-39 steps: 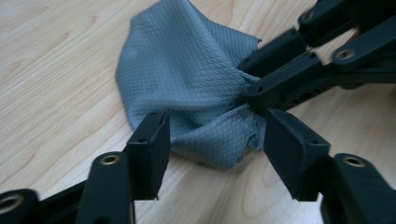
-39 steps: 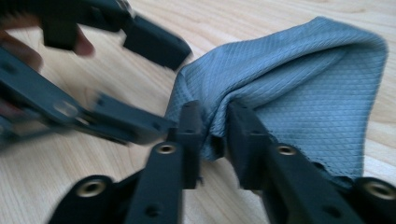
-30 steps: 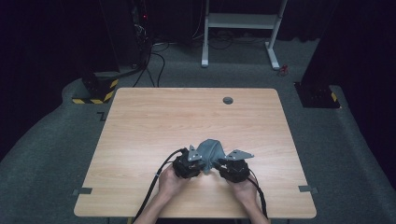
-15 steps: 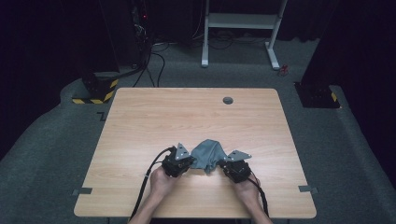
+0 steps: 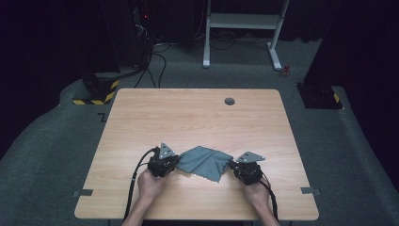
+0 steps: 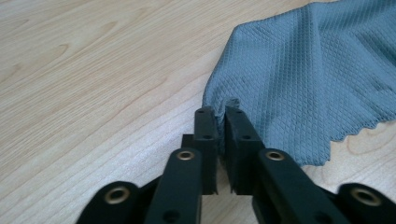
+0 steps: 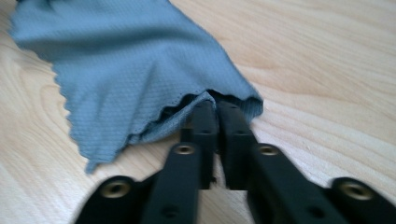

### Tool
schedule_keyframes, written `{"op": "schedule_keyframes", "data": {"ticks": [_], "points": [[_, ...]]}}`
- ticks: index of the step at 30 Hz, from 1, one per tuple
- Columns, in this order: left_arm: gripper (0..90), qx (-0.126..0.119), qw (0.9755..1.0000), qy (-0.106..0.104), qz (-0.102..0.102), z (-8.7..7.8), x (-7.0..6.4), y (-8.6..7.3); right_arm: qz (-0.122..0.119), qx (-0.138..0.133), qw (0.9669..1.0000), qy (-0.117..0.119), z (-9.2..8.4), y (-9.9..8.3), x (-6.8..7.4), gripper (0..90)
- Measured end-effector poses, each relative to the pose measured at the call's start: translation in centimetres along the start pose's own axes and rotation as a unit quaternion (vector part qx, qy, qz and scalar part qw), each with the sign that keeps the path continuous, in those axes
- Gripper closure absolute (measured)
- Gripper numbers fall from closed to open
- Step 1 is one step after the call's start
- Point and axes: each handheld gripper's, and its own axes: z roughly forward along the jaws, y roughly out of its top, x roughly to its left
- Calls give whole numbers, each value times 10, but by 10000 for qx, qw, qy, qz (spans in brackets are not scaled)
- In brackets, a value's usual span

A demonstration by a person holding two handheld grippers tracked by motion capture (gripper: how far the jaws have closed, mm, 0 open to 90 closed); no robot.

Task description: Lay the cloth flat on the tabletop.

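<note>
High view: I am logging one grey microfibre cloth (image 5: 205, 162), now lying spread and fairly flat on the near half of the wooden bench (image 5: 188, 117), between my two tools. A second ago it was bunched up in a peaked heap between the hands; the hands have since drawn apart, the left one travelling furthest outward, and the heap has been pulled out into a sheet. I am reading that as the spreading step being well under way, with the cloth stretched sideways but its near edge still wavy and one corner hanging toward me.

Left gripper (image 5: 163, 164): in the left gripper view (image 6: 219, 109) the jaws are standing narrow, almost together, and they are pinching a small fold at the cloth's corner (image 6: 308, 79); fabric is puckering up between the tips. The jaws have just been easing open slightly after a tight squeeze, yet the cloth is still sitting between them and looks gripped.

Right gripper (image 5: 247, 170): in the right gripper view (image 7: 215, 105) the jaws are likewise narrow, and the cloth's edge (image 7: 130, 70) is draping over and around the tips. These jaws too have just been loosening a little, with fabric still caught between them.
</note>
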Motion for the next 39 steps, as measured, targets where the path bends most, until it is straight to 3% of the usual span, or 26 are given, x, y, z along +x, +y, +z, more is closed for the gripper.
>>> {"op": "schedule_keyframes", "data": {"ticks": [4,5,10,13,15,18,19,20,21,24,25,27,28,29,31,35,39], "points": [[621,-56,9998,-153,65,-3,-5,0,-158,-197,9996,159,-9,3,10,772],[621,-93,9997,-209,115,-4,-8,0,-158,-197,9996,159,-9,3,10,772],[546,-78,9975,-461,529,-2,-28,3,-366,-250,9978,486,-8,6,27,745],[534,-25,9966,-536,617,0,-34,4,-441,-126,9970,631,-1,6,32,729],[529,-19,9961,-575,674,2,-37,5,-583,159,9952,774,10,3,42,707],[529,23,9957,-590,713,5,-39,4,-693,297,9939,799,16,2,45,715],[529,31,9956,-610,708,5,-40,3,-732,328,9936,789,17,1,45,743],[534,34,9956,-593,729,6,-41,2,-811,360,9937,685,17,2,45,853],[534,29,9955,-587,738,7,-41,2,-811,360,9937,685,17,2,45,853],[571,100,9958,-548,723,9,-40,1,-914,414,9930,624,17,4,45,892],[648,129,9960,-561,690,11,-39,1,-972,389,9927,598,16,3,46,894],[722,130,9960,-569,681,12,-38,1,-957,357,9929,607,15,4,46,895],[722,109,9960,-557,685,12,-39,1,-914,288,9934,636,13,4,46,894],[805,102,9959,-573,690,11,-39,1,-806,148,9942,704,6,6,43,894],[853,80,9954,-564,768,10,-40,3,-743,32,9946,730,0,10,41,894],[890,25,9949,-572,826,6,-40,6,-614,-208,9944,829,-11,18,37,893],[893,-143,9955,-607,714,2,-37,12,-600,-216,9943,856,-11,26,33,892]]}}
